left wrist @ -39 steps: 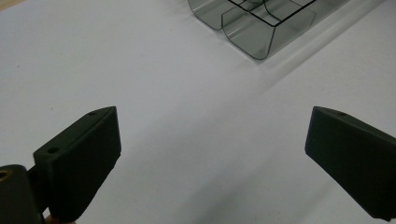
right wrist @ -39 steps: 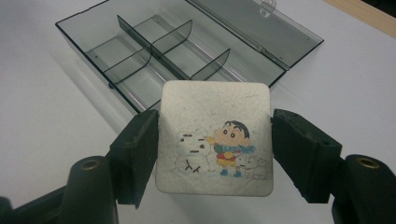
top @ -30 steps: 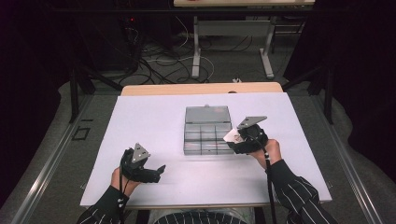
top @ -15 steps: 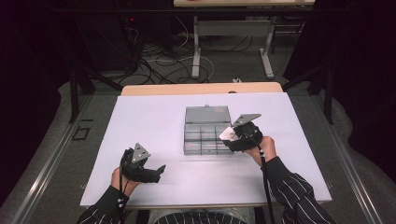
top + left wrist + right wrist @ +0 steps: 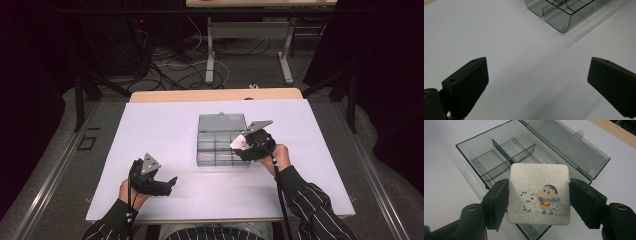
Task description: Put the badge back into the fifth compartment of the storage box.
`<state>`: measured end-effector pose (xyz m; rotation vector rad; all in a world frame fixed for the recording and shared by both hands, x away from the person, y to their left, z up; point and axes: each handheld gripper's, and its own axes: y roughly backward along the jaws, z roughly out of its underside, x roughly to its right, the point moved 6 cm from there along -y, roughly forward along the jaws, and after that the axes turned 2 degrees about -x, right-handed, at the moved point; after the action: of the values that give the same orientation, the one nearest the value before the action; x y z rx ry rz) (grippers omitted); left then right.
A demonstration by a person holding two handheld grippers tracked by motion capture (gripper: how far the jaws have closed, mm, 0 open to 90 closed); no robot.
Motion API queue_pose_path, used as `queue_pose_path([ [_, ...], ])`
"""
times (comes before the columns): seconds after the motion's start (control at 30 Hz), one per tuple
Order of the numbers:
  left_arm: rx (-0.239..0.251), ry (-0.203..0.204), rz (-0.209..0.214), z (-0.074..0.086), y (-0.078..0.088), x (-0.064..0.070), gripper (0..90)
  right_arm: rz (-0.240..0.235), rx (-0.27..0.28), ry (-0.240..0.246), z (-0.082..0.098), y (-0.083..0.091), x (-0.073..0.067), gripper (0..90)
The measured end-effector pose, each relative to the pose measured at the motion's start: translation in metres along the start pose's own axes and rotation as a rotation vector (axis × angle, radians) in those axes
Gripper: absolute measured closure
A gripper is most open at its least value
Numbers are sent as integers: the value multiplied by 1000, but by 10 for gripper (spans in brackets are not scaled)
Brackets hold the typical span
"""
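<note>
Right gripper (image 5: 538,195) clamps a cartoon coaster (image 5: 539,192) over the clear box (image 5: 221,139); left gripper (image 5: 536,82) gapes above white table (image 5: 160,130).

The left tongs (image 5: 537,85) stand wide open, with nothing between the two black jaws. Under them lies the bare white counter (image 5: 499,37). Farther ahead, at the top edge, a corner of the clear grey plastic box (image 5: 560,18) rests on the counter, well apart from the jaws, its dividers partly visible.
</note>
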<state>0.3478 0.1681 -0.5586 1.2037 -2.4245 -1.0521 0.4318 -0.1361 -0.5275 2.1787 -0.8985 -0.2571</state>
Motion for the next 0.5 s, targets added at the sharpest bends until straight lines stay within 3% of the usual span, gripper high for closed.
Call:
queue_pose_path([
  [0.13, 0, 0, 0, 0, 0, 0, 31, -4, -12, 6, -2, -2, -2, 330],
  [0.2, 0, 1, 1, 0, 0, 0, 31, -5, 22, 4, -5, -5, -3, 330],
  [0.3, 1, 1, 1, 0, 0, 0, 31, -3, -9, 12, -5, -5, -3, 330],
  [0.5, 2, 1, 1, 0, 0, 0, 31, -9, -4, 15, -9, -9, -5, 330],
])
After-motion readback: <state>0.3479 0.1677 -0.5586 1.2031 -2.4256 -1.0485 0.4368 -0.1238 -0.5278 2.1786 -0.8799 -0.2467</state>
